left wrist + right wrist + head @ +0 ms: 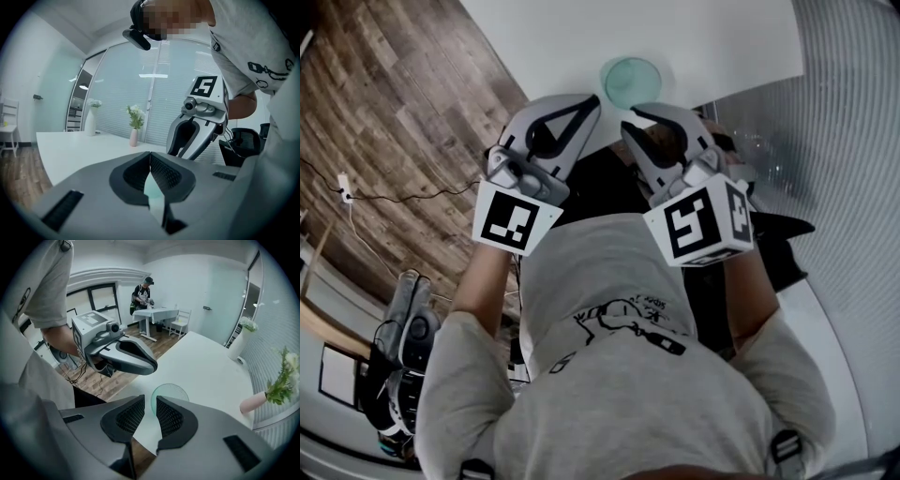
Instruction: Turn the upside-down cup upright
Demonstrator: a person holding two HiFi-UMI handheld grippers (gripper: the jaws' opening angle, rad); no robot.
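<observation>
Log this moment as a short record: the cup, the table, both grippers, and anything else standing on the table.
cup: teal, on the table near its front edge, flat round face up; neither gripper holds it
table: white
left gripper: jaws together, pointing toward the cup
right gripper: jaws slightly apart, nothing between them; the cup lies just beyond the tips
pink vase: holds flowers, at the table's far side
white vase: holds flowers, farther along the same side
</observation>
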